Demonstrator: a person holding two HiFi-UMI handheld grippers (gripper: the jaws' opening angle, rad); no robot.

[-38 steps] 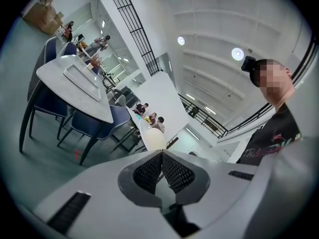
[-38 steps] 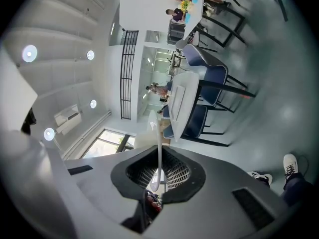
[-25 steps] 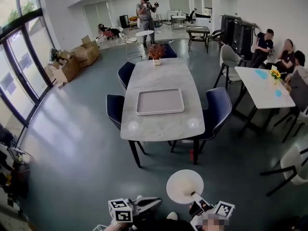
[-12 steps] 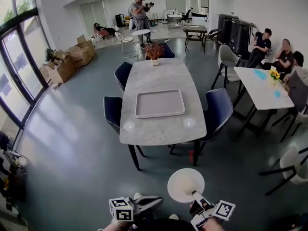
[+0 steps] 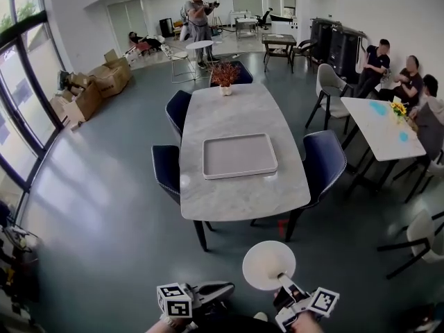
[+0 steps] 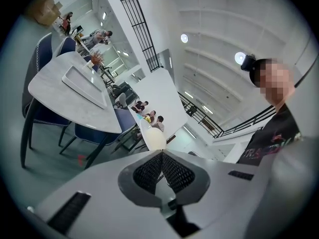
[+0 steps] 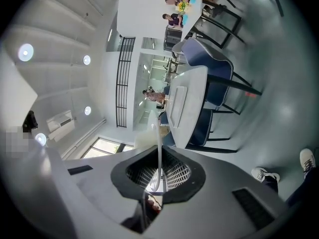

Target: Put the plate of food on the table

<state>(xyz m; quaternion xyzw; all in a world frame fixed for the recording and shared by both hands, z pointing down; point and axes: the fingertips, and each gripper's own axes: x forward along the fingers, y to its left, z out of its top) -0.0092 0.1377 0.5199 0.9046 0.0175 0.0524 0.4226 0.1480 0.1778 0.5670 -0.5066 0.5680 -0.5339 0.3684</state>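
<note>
A round white plate (image 5: 268, 264) hangs low in the head view, over the grey floor and short of the table. No food shows on it. My right gripper (image 5: 283, 281) is shut on its near rim; in the right gripper view the plate (image 7: 158, 148) runs edge-on between the pads of that gripper (image 7: 158, 176). My left gripper (image 5: 225, 290) sits beside it at the left, shut with nothing in it, also in its own view (image 6: 162, 156). The grey marble table (image 5: 239, 113) lies ahead with a rectangular tray (image 5: 239, 156) on it.
Dark blue chairs (image 5: 324, 164) stand at both sides of the table, and a potted plant (image 5: 225, 75) at its far end. Seated people are at a white table (image 5: 378, 127) to the right. Cardboard boxes (image 5: 90, 92) lie at the left by the windows.
The table has come a little nearer and shifted right in the head view. Both grippers and the plate keep their places at the bottom of the view.
</note>
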